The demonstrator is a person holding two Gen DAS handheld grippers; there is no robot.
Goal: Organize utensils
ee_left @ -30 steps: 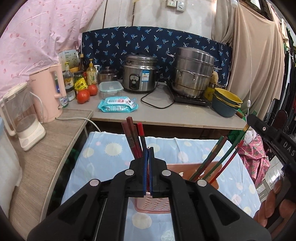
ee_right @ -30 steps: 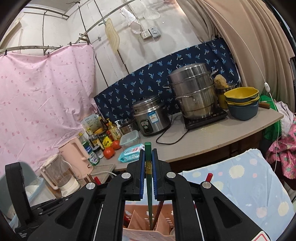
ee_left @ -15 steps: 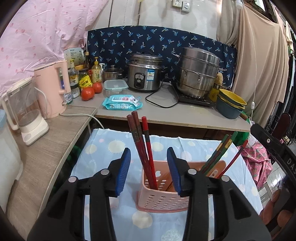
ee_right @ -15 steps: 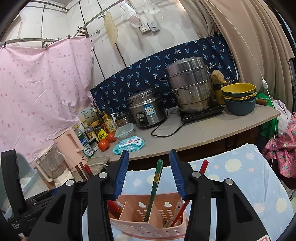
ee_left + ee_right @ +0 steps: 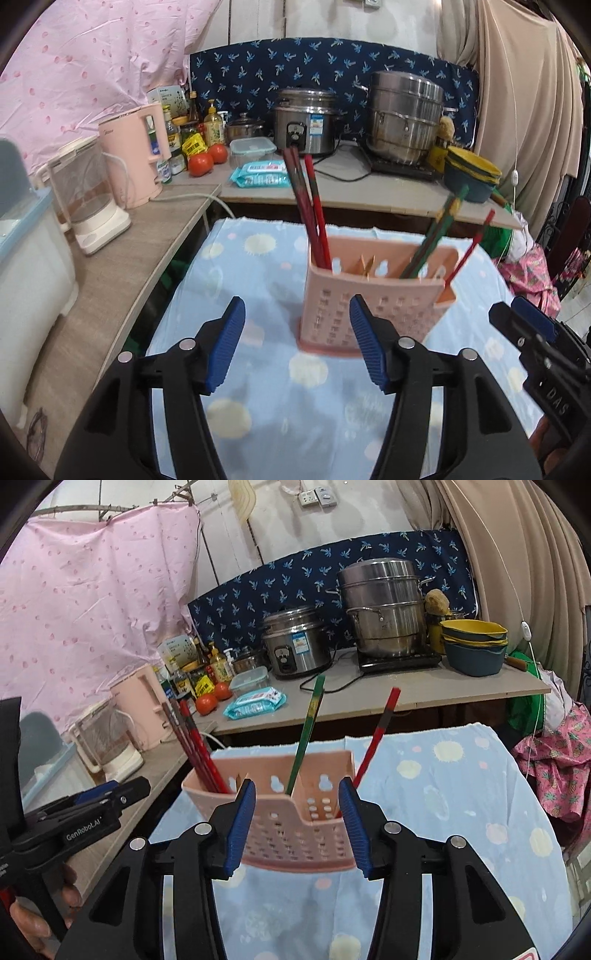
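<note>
A pink perforated utensil holder stands on the blue spotted tablecloth. Dark red chopsticks lean in its left compartment. Green chopsticks and one red chopstick lean in the right side. My left gripper hangs in front of the holder, its jaws opening with nothing between them. My right gripper is open; the holder's near end shows in the gap, and the pads do not touch it.
Behind the table runs a counter with a rice cooker, steel steamer pot, stacked bowls, tomatoes and a wipes pack. A pink kettle and blender stand on the left shelf.
Both grippers went from shut on chopsticks to open and drew back and down from the holder. The released chopsticks now stand in the holder.
</note>
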